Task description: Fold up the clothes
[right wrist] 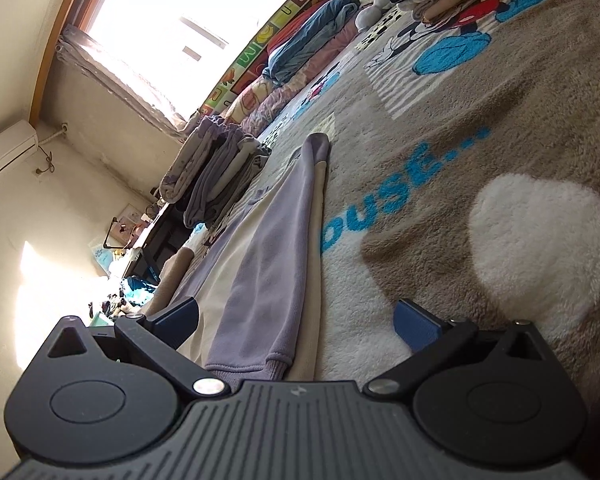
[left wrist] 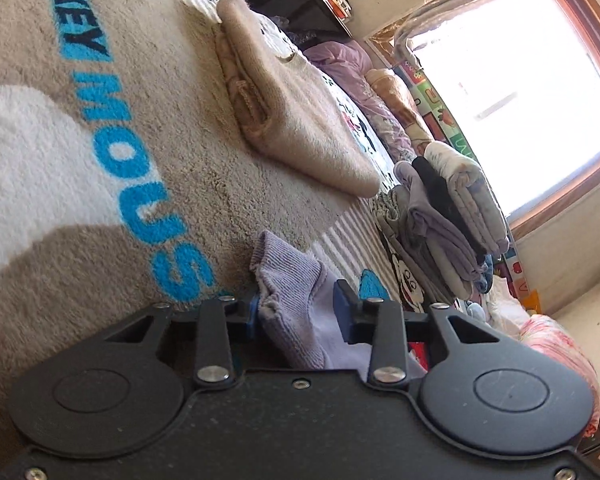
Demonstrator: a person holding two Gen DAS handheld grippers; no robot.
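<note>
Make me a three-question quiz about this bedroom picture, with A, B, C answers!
1. Where does the purple sleeve lie?
A. on the rug
B. on a chair
C. in a basket

2. What colour are the big letters on the rug?
A. red
B. blue
C. green

3. How is the right gripper?
A. shut on a sock
B. open
C. shut on a book

Answers:
1 A, the sleeve stretches flat across the rug.
2 B, the letters are bright blue.
3 B, its jaws stand wide apart, while the left gripper pinches purple cloth.
</note>
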